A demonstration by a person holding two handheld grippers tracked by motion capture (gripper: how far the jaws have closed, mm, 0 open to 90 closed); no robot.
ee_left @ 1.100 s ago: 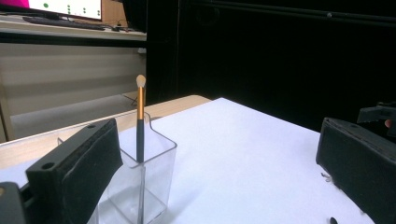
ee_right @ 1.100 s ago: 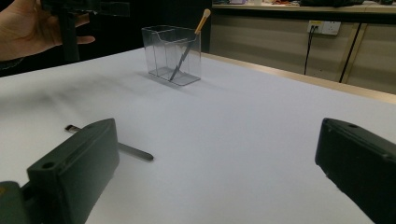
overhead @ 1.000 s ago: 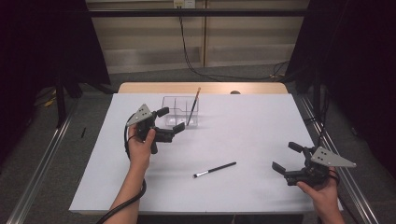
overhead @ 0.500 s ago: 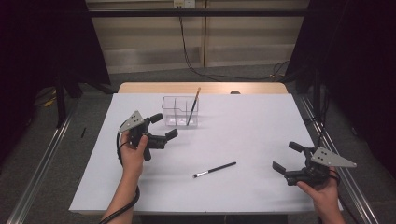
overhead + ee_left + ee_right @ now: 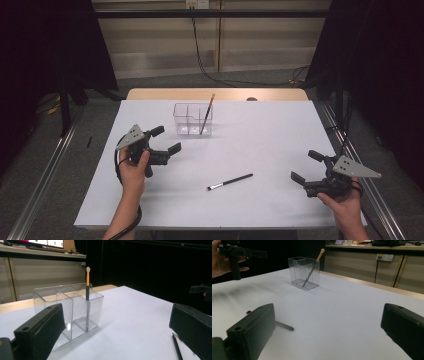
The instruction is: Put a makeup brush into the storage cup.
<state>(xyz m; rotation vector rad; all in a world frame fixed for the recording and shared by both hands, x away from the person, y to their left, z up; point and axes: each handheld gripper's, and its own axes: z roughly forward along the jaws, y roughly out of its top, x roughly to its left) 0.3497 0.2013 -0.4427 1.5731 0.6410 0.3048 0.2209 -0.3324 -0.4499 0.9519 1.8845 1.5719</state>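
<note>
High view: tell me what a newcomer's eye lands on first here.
First the clear organizer at the far middle of the white table, with one orange-handled brush leaning in its right-hand compartment. Next the black brush lying flat on the sheet nearer the person, apart from both grippers. The left gripper is held just left of the organizer and the right gripper near the table's right edge, both with jaws spread and empty.
</note>
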